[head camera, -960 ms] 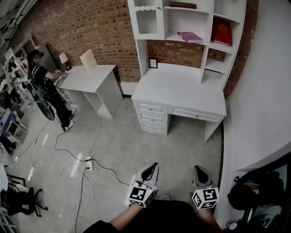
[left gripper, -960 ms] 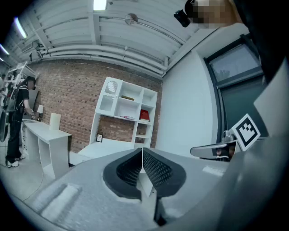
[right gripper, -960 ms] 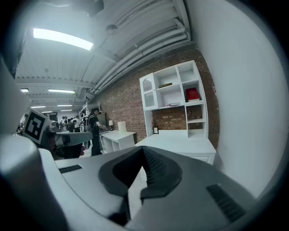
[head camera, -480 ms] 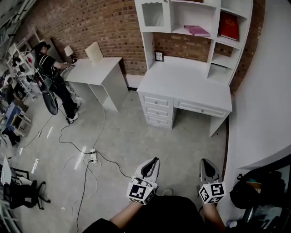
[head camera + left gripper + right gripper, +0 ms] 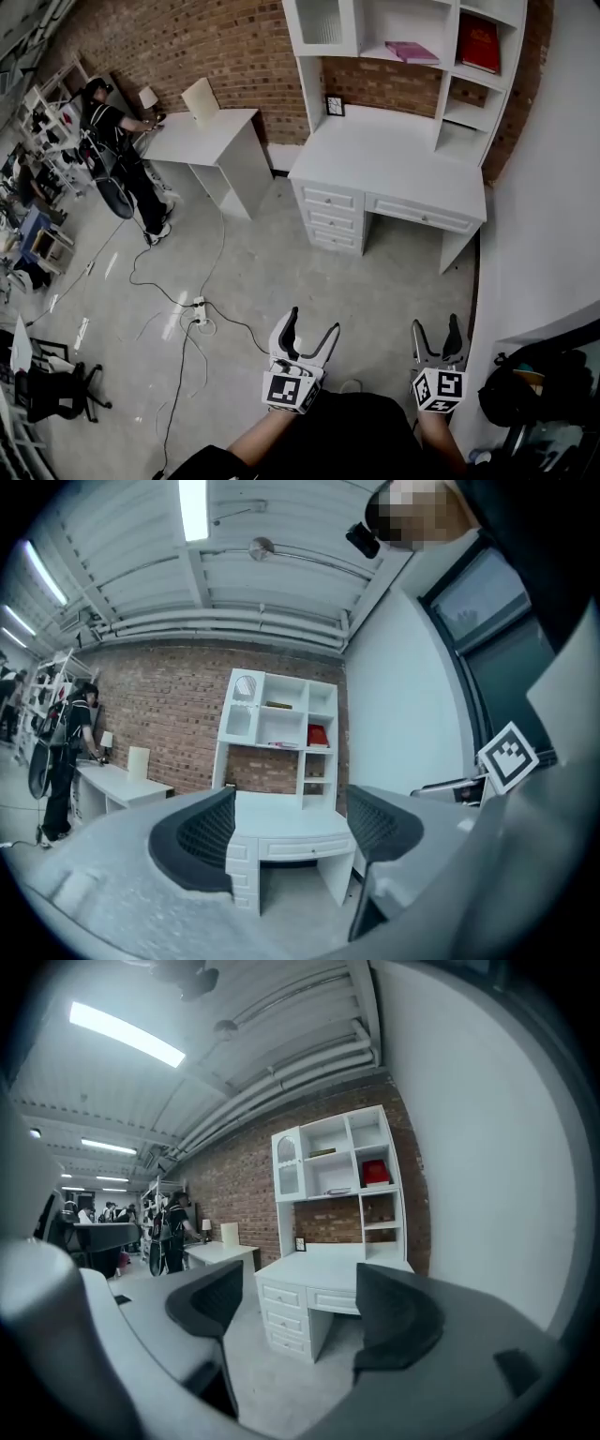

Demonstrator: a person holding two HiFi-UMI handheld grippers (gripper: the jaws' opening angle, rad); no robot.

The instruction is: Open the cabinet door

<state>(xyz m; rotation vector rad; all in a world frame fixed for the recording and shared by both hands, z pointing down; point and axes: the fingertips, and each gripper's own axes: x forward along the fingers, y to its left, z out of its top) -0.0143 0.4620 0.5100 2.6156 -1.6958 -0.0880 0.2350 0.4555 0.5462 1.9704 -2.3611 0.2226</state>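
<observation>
The cabinet door (image 5: 326, 21) is the glass-fronted panel at the upper left of the white hutch on the white desk (image 5: 389, 155); it is closed. It also shows far off as the door (image 5: 242, 710) in the left gripper view and the door (image 5: 289, 1174) in the right gripper view. My left gripper (image 5: 311, 326) and right gripper (image 5: 437, 328) hang side by side over the floor, well short of the desk. Both have just been opening their jaws. The left gripper (image 5: 291, 832) and right gripper (image 5: 300, 1307) stand open with nothing between the pads.
A smaller white desk (image 5: 202, 131) stands left of the hutch with a person (image 5: 117, 131) at it. Cables and a power strip (image 5: 199, 309) lie on the floor at the left. A white wall (image 5: 553, 187) runs along the right, with a black bag (image 5: 534, 394) at its foot.
Both grippers' jaws went from shut to spread wide. In the head view the desk and hutch have shifted slightly up and to the right.
</observation>
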